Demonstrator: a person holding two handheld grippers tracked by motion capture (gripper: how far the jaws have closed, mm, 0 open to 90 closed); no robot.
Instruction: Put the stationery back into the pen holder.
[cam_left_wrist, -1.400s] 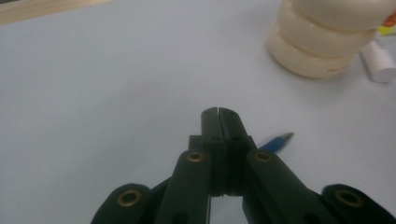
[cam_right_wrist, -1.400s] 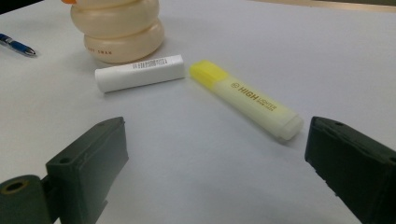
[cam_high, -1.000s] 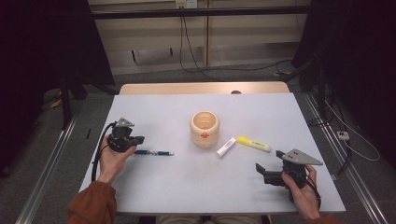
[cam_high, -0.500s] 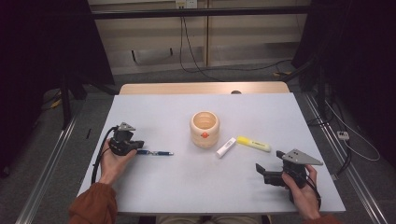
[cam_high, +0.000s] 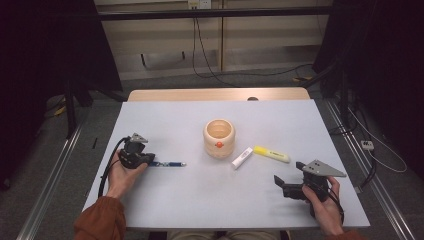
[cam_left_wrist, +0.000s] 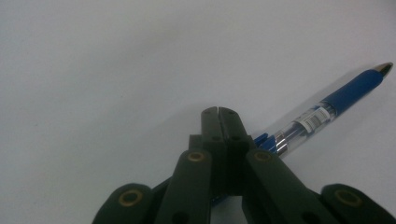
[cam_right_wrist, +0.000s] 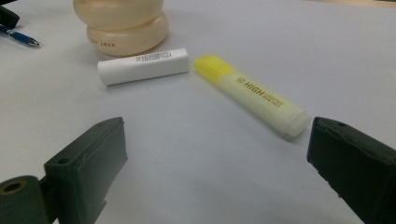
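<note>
Left gripper (cam_high: 150, 161): jaws pressed together, apparently pinching the clear-barrelled blue pen's (cam_left_wrist: 322, 111) clip end (contact hidden); pen lies on the white table (cam_high: 200, 200).
Right gripper (cam_high: 281, 186): jaws spread, empty.
Advice: lift level.

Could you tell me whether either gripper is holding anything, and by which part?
The left gripper clamps the blue pen near its clip end; the right gripper is open, holding nothing.

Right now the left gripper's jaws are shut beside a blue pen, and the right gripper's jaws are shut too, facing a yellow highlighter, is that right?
Not quite. The right gripper is open: the right gripper view shows its jaws standing wide apart, facing the yellow highlighter. The rest holds: the left gripper is shut, with the blue pen lying beside its jaws.
</note>
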